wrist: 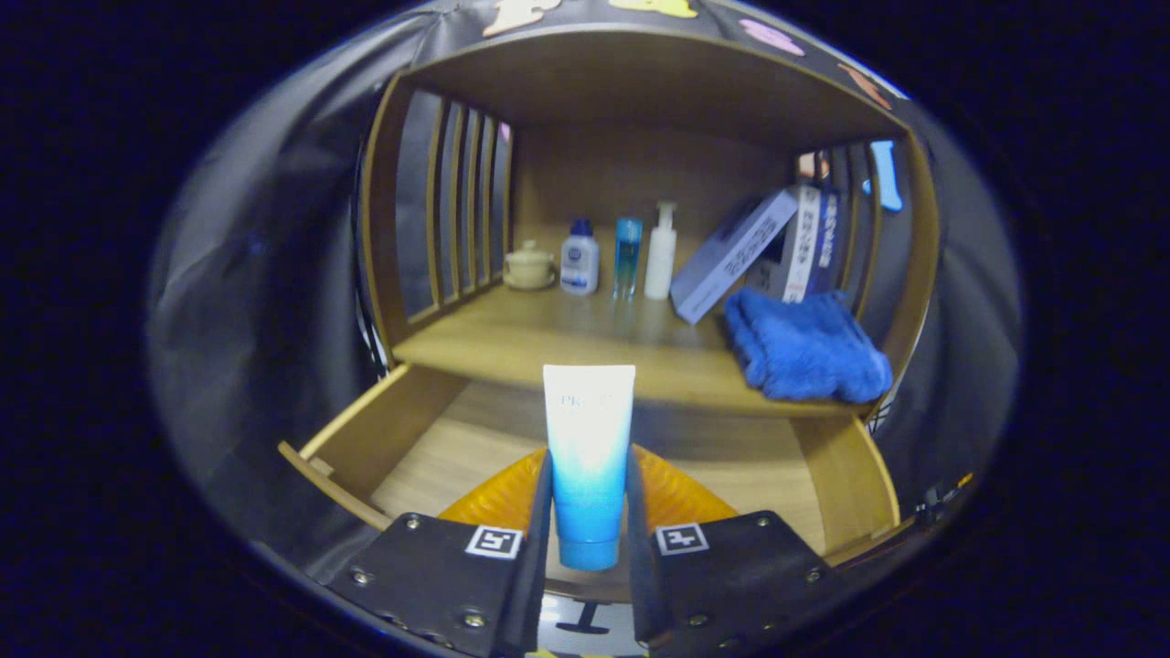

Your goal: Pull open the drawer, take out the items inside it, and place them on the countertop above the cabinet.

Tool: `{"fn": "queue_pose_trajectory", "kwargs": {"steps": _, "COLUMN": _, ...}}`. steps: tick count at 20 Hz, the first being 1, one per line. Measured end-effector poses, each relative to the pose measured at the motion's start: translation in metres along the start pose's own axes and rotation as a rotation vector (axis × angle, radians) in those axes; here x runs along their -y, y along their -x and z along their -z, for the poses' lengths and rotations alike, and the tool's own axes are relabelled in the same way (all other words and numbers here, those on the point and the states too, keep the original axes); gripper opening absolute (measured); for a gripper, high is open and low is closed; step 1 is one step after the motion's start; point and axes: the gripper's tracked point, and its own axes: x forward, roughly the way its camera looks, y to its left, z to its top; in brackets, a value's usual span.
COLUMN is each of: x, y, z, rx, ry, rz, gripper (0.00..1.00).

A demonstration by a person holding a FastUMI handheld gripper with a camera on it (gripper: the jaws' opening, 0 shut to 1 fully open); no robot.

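Gripper view: my gripper (590, 512) has both fingers clamped on the white-to-blue plastic tube (589, 448), held upright above the open wooden drawer (402, 429). I judge the step as transfer: raise it clear of the wooden countertop (548, 343) edge, then set it left of the folded blue towel (804, 347)

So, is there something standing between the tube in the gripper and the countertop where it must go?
Nothing visible blocks it. The hand-held gripper is shut on the tube above the open drawer. The countertop just beyond is bare in front; bottles stand far back, the blue towel lies beside.
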Motion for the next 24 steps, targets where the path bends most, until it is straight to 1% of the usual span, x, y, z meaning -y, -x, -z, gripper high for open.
{"fn": "queue_pose_trajectory", "kwargs": {"steps": 3, "x": 0.014, "y": 0.019, "z": -0.040, "rx": 0.093, "ry": -0.029, "rz": 0.020, "gripper": 0.39}}
{"fn": "queue_pose_trajectory", "kwargs": {"steps": 5, "x": 0.018, "y": 0.026, "z": -0.070, "rx": 0.139, "ry": -0.040, "rz": 0.015, "gripper": 0.39}}
{"fn": "queue_pose_trajectory", "kwargs": {"steps": 7, "x": 0.025, "y": 0.029, "z": -0.101, "rx": 0.182, "ry": -0.036, "rz": 0.029, "gripper": 0.39}}
{"fn": "queue_pose_trajectory", "kwargs": {"steps": 10, "x": 0.035, "y": 0.026, "z": -0.141, "rx": 0.238, "ry": -0.017, "rz": 0.074, "gripper": 0.39}}
{"fn": "queue_pose_trajectory", "kwargs": {"steps": 12, "x": 0.038, "y": 0.018, "z": -0.167, "rx": 0.279, "ry": -0.039, "rz": 0.091, "gripper": 0.39}}
{"fn": "queue_pose_trajectory", "kwargs": {"steps": 15, "x": 0.045, "y": -0.004, "z": -0.185, "rx": 0.294, "ry": -0.103, "rz": 0.117, "gripper": 0.38}}
{"fn": "queue_pose_trajectory", "kwargs": {"steps": 17, "x": 0.044, "y": -0.026, "z": -0.181, "rx": 0.267, "ry": -0.117, "rz": 0.128, "gripper": 0.38}}
{"fn": "queue_pose_trajectory", "kwargs": {"steps": 19, "x": 0.046, "y": -0.053, "z": -0.166, "rx": 0.222, "ry": -0.128, "rz": 0.142, "gripper": 0.38}}
{"fn": "queue_pose_trajectory", "kwargs": {"steps": 24, "x": 0.036, "y": -0.125, "z": -0.092, "rx": 0.062, "ry": -0.138, "rz": 0.149, "gripper": 0.39}}
